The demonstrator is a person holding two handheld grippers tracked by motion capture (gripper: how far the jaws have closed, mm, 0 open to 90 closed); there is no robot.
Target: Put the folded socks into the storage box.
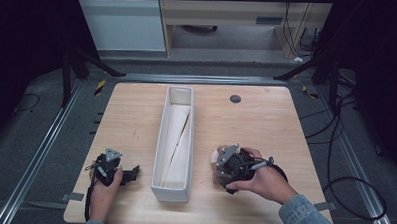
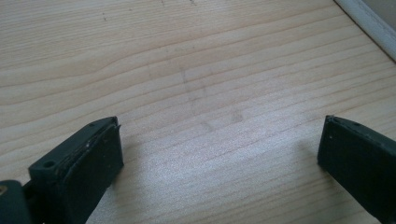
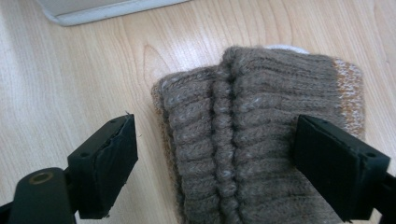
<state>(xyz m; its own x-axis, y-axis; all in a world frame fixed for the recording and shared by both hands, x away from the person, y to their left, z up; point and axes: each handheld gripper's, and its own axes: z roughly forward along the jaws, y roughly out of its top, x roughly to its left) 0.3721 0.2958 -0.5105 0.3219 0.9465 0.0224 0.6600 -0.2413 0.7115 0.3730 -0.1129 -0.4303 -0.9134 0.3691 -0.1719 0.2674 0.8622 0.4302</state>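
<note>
High view is showing the bench (image 1: 266, 119), a pale wood-grain top with rounded corners, carrying a long, narrow white bin (image 1: 174, 141) that is running from near the far edge toward the near edge, just left of centre. Inside the bin, pale flat sheets, possibly card, are leaning against each other; material not certain. Left of the bin, near the near-left corner, the left gripper (image 1: 130, 172) is resting low over the wood, and the left gripper view is showing its two black jaws standing wide apart with nothing but bare grain between them: open, empty. Right of the bin, toward the near edge, the right gripper (image 1: 219, 165) is sitting over the task item, a folded knit piece (image 3: 252, 135), and the person's right hand (image 1: 264, 182) is wrapping the gripper body. Right gripper view: the knit is brown-grey, thick, ribbed, with a raised cable-like ridge down the middle and an orange-flecked band at one end; it is lying flat on the bench, well outside the bin. The jaws are straddling it, standing wide, the left pad clear of the wool and the right pad overlapping its edge without visibly squeezing: reading as open, not gripping. Judgement: nothing is being lifted yet; grasping, carrying and, likely, placing in the bin are all remaining.
</note>
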